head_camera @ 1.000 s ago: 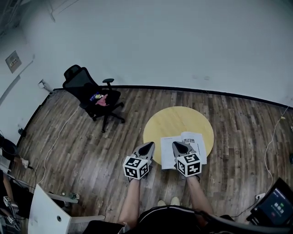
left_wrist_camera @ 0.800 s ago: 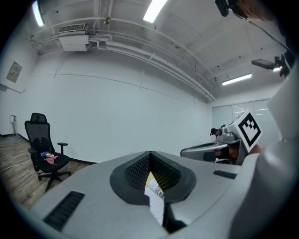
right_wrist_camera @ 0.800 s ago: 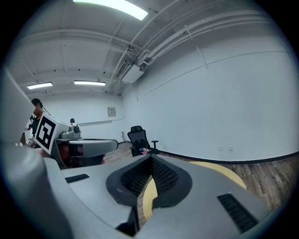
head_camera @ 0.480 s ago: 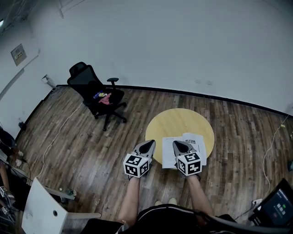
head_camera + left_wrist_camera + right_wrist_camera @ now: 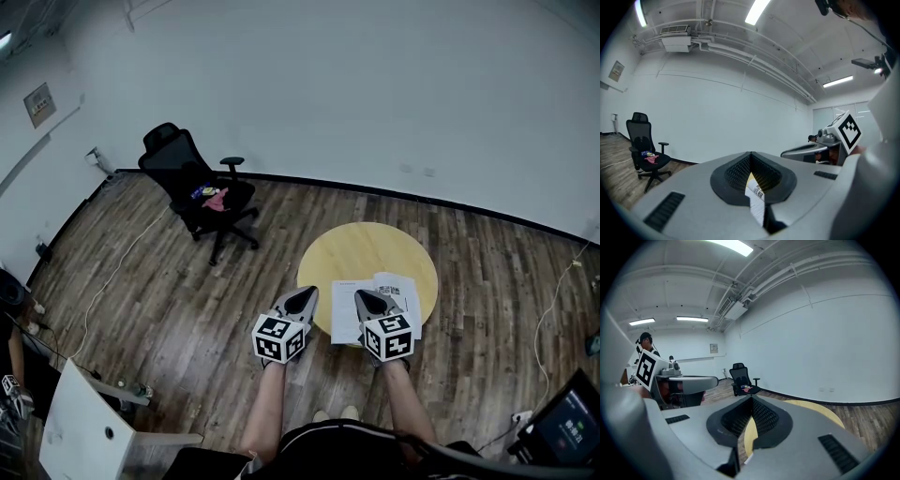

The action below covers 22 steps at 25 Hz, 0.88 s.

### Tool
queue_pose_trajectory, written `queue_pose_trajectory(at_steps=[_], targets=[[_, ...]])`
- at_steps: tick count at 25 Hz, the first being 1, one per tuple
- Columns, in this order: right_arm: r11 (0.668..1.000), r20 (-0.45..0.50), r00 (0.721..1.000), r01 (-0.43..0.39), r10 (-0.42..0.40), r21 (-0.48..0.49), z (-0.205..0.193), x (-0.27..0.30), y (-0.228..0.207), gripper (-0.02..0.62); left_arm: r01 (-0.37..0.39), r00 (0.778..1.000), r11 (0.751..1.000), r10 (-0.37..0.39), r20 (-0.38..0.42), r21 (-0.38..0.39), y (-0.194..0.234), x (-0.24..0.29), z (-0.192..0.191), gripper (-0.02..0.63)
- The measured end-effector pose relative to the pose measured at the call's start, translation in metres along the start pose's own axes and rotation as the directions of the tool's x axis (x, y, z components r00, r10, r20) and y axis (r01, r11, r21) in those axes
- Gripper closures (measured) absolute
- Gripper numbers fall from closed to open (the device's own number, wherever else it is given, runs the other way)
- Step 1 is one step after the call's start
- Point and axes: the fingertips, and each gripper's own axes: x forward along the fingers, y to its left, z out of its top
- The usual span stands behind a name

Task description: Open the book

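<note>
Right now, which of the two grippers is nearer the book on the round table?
The right gripper: in the head view its tip overlaps the book, while the left gripper sits to the book's left.

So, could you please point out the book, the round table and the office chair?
book (image 5: 343, 309), head view, left white page.
round table (image 5: 366, 248), head view, bare yellow top.
office chair (image 5: 172, 165), head view, backrest.

Overhead strip lights light the room brightly and evenly, and they glare white in both gripper views. Shadows are faint and soft. The head view is slightly soft, and its wall bows. Both gripper views are fisheye with black corners, and their near foreground is blurred.
</note>
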Motion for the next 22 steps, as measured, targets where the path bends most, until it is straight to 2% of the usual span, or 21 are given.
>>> queue_pose_trajectory(at_steps=[22], targets=[[1.000,0.006,1.000,0.001,-0.001,0.005,0.0033,0.0012,-0.0008,0.591,0.006,1.000,1.000,-0.006,-0.001,0.001,0.0028,0.0025,0.0027,0.607]])
